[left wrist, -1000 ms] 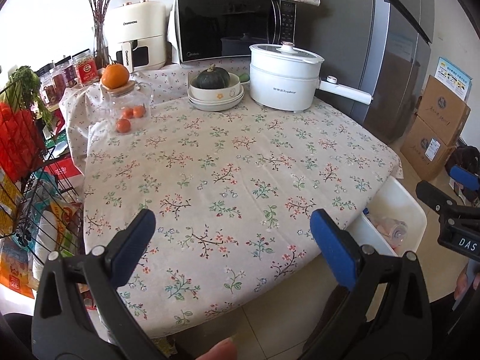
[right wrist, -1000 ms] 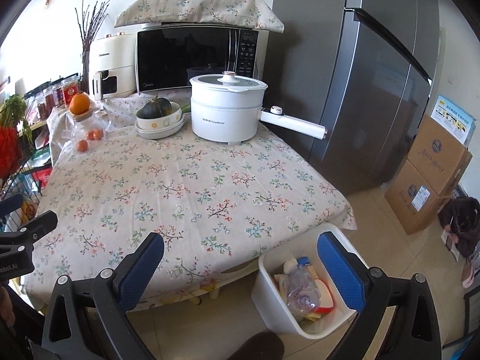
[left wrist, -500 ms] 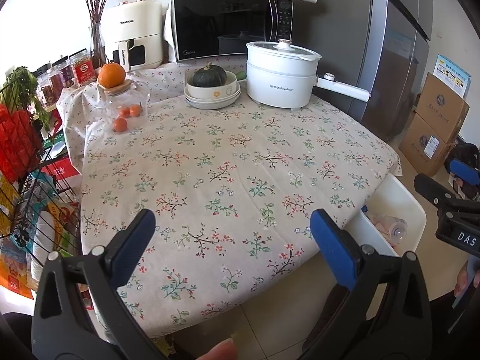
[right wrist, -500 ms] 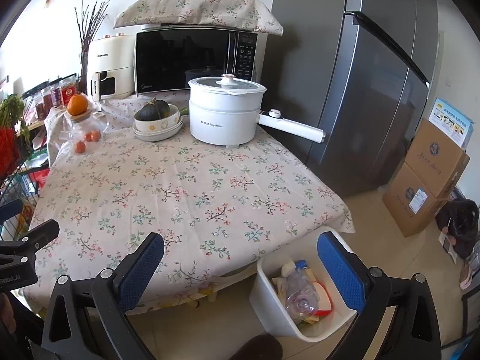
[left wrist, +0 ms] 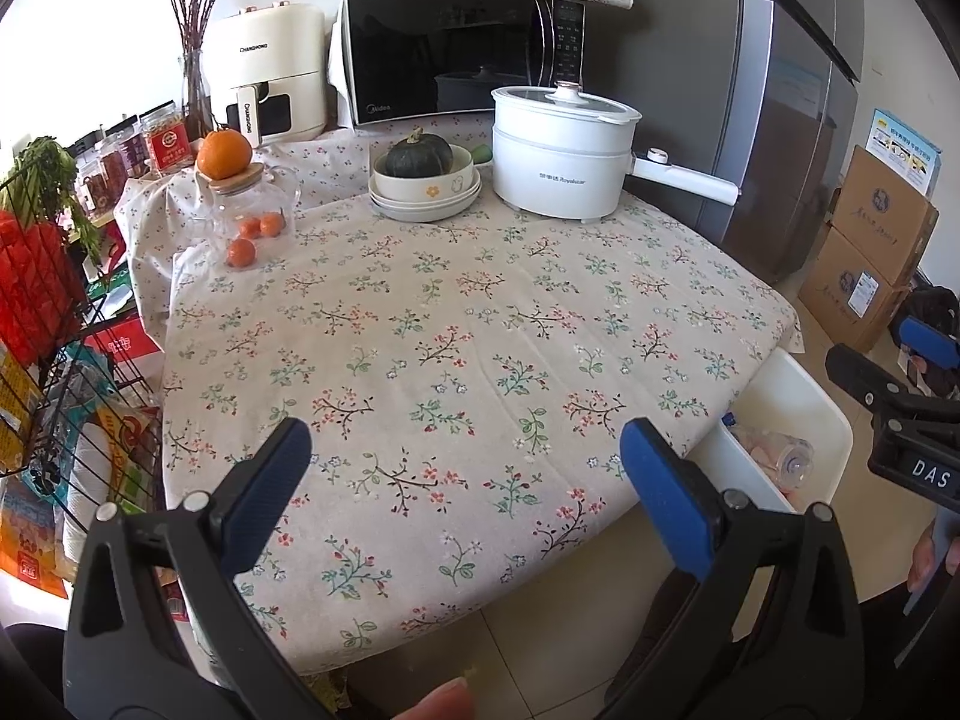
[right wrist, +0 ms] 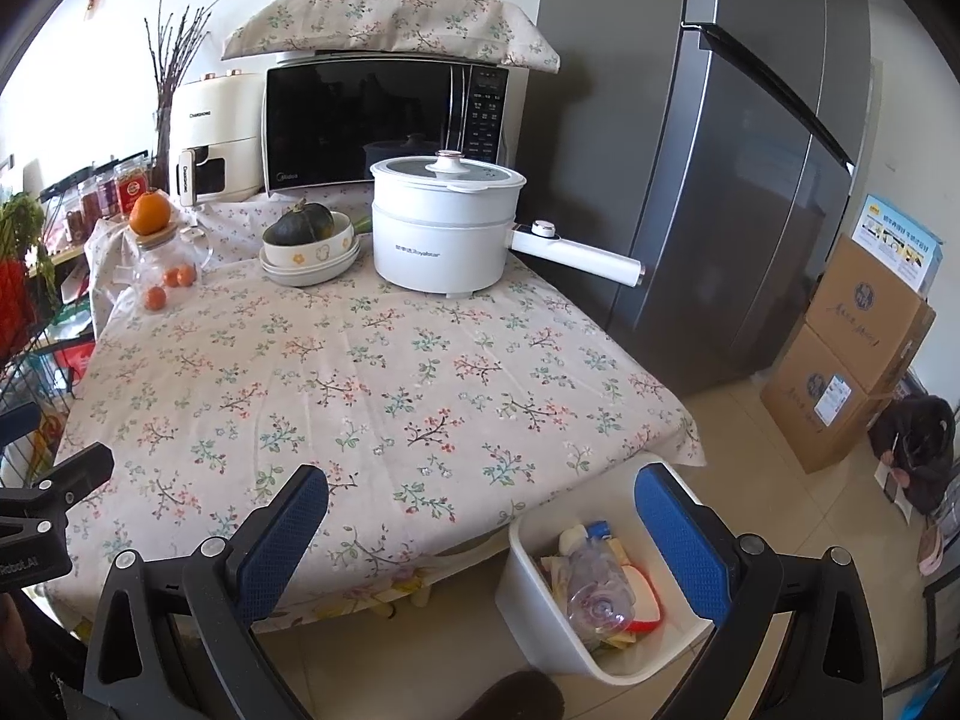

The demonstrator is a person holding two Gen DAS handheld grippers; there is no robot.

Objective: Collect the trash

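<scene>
Trash (right wrist: 591,588) in bin (right wrist: 540,618), below fingers (right wrist: 678,531)

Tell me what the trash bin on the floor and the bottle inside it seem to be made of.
The trash bin looks like smooth white plastic: thick rounded rim, a slight sheen. The bottle appears to be thin clear plastic, since it is see-through and crumpled, lying on other trash.
</scene>
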